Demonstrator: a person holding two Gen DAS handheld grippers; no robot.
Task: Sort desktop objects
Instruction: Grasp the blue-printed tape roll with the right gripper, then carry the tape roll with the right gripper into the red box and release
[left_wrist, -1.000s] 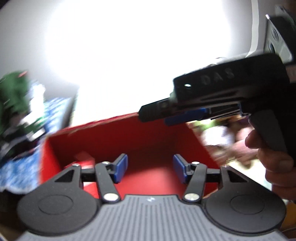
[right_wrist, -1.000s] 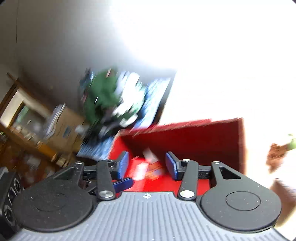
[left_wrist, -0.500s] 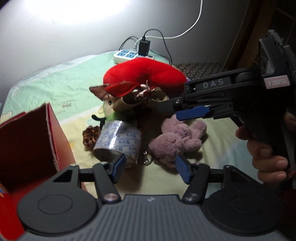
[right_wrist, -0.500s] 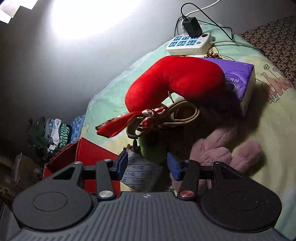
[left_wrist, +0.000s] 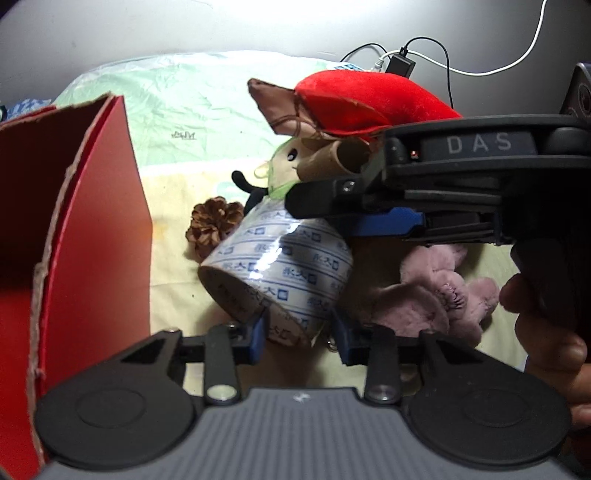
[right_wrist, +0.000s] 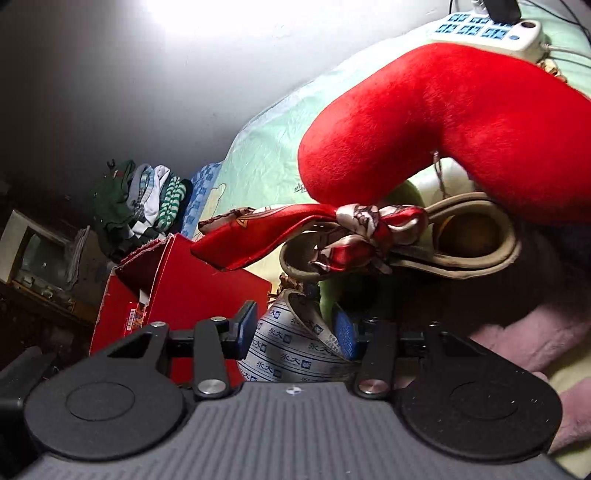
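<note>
Sorting barely begun: my left hand-held gripper (left_wrist: 297, 334) & right hand-held gripper (right_wrist: 295, 332) closing round tape roll (left_wrist: 284, 273); toys, pinecone (left_wrist: 212, 225) still outside red box (left_wrist: 99, 236).

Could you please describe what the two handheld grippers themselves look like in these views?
Each gripper, left gripper and right gripper, is matte black with a ribbed grey front plate, two round black discs, silver pivot screws and blue pads on the fingers. Seen side-on, the right gripper's body carries raised "DAS" lettering and a black pistol handle.

Bedsheet (left_wrist: 192, 110) carries pinecone (left_wrist: 212, 225), tape roll (left_wrist: 280, 273), red box (left_wrist: 99, 229).
</note>
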